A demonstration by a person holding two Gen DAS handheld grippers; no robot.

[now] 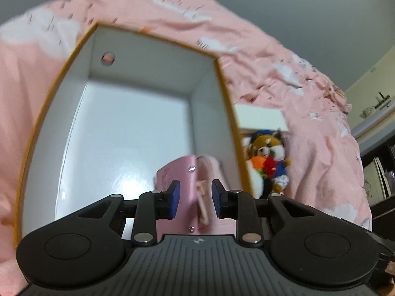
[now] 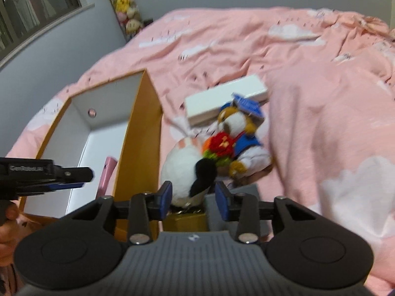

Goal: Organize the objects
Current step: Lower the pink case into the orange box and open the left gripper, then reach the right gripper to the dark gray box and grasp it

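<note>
The box's orange wall [image 2: 138, 153] hides most of the pink wallet [image 2: 106, 175]. The white plush [image 2: 182, 170] covers the fox doll's [image 2: 237, 133] lower body. Shelf toys [image 2: 124, 7] blur together.

A pink cloud-print duvet [image 2: 308, 79] covers the bed. Beyond its far left corner, a column of plush toys [image 2: 124, 5] stands against the grey wall [image 2: 106, 27]; a dark-framed window [image 2: 37, 7] sits further left.

"GenRobot.ai" — left hand-held gripper [image 2: 74, 181]
</note>
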